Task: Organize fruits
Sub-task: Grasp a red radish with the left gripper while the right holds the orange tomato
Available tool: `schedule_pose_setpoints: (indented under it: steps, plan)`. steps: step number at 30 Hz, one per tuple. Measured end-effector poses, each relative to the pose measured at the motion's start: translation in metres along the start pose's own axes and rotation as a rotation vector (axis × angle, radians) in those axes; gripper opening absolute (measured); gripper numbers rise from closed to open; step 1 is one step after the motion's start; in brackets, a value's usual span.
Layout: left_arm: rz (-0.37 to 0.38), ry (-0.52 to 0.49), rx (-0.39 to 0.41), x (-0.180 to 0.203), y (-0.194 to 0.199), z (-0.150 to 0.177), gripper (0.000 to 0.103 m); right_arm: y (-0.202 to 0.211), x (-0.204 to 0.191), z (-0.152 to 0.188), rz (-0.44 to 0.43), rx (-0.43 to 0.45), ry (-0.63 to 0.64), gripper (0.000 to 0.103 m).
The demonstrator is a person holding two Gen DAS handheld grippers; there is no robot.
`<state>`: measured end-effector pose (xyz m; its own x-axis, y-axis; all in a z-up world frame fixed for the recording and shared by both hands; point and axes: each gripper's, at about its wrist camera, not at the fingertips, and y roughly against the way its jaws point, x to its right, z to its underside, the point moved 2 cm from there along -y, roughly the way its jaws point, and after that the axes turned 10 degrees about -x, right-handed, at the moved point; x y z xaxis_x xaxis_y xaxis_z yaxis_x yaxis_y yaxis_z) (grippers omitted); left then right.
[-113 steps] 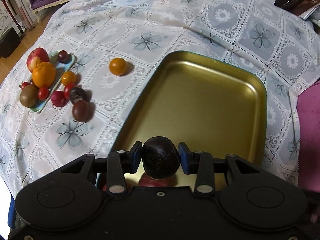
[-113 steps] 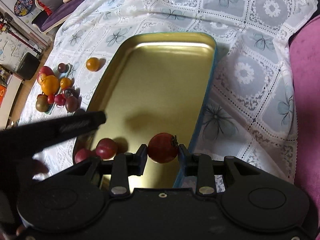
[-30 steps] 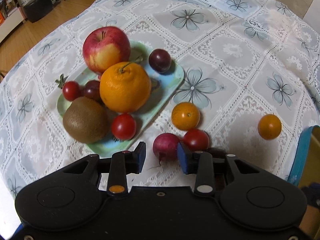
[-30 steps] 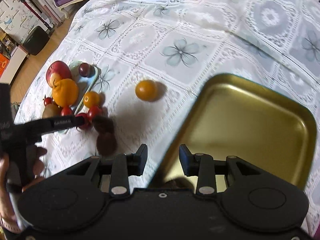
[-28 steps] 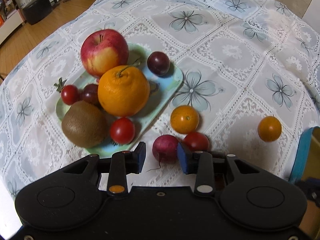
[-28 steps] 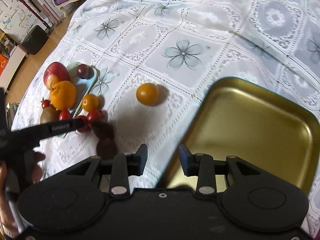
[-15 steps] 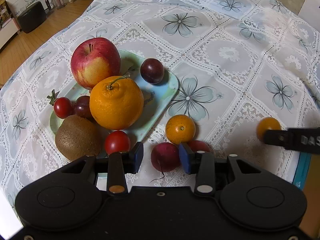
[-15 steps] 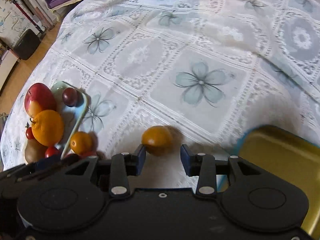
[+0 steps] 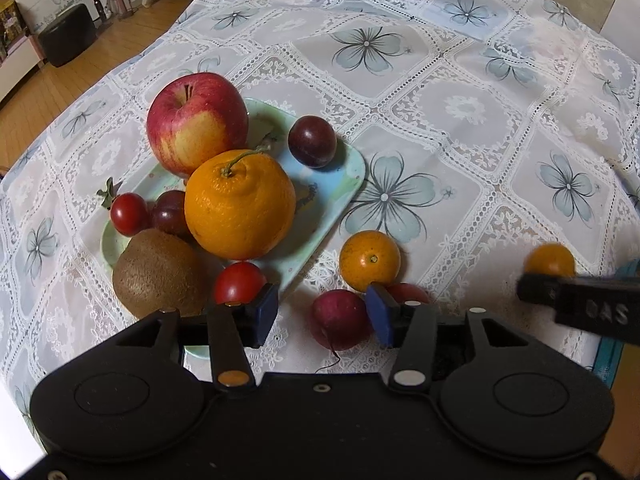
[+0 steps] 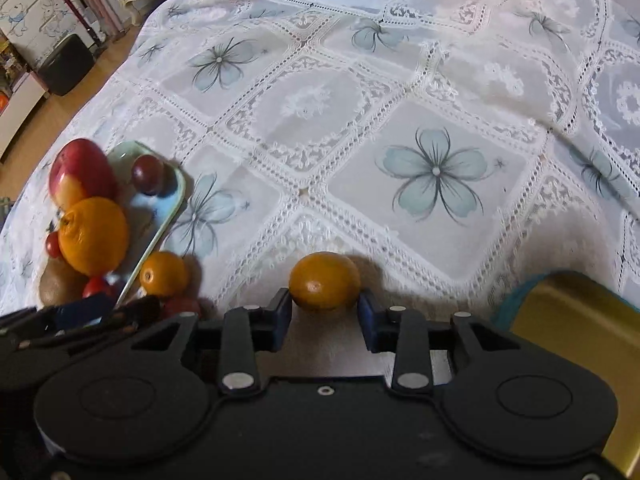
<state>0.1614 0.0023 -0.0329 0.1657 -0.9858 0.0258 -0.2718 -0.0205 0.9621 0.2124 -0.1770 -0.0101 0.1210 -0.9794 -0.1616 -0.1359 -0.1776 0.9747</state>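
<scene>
My left gripper (image 9: 322, 310) is open over the cloth, its jaws on either side of a dark red round fruit (image 9: 340, 318) without gripping it. A small orange (image 9: 370, 260) and a red tomato (image 9: 408, 292) lie just beyond. A pale green plate (image 9: 340, 172) holds an apple (image 9: 196, 122), a large orange (image 9: 240, 204), a plum (image 9: 312, 141), a kiwi (image 9: 158, 274) and tomatoes (image 9: 128, 209). My right gripper (image 10: 323, 316) is open, its pads on either side of a small orange (image 10: 325, 281) lying on the cloth, close to it or just touching.
The gold tray (image 10: 576, 328) with a blue rim lies at the right. The right gripper's finger (image 9: 580, 308) shows at the right edge of the left wrist view. The table's edge, wooden floor and a black stool (image 9: 68, 34) are at the far left.
My left gripper has opened a little wider around the dark red fruit. My right gripper has moved forward so that the small orange sits between its pads.
</scene>
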Motion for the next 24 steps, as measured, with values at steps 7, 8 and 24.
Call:
schedule_pose_setpoints:
  steps: [7,8,24]
  plan:
    - [0.088,-0.013,-0.058,0.003,0.010,0.023,0.052,0.024,0.017,0.035,-0.059,-0.013,-0.027,0.036]
    - [0.102,-0.026,-0.082,0.003,0.009,0.027,0.053,0.029,0.020,0.040,-0.064,-0.007,-0.027,0.036]
    - [0.056,0.044,-0.023,0.000,-0.001,-0.007,0.058,0.052,0.032,0.072,-0.066,0.031,-0.030,0.037]
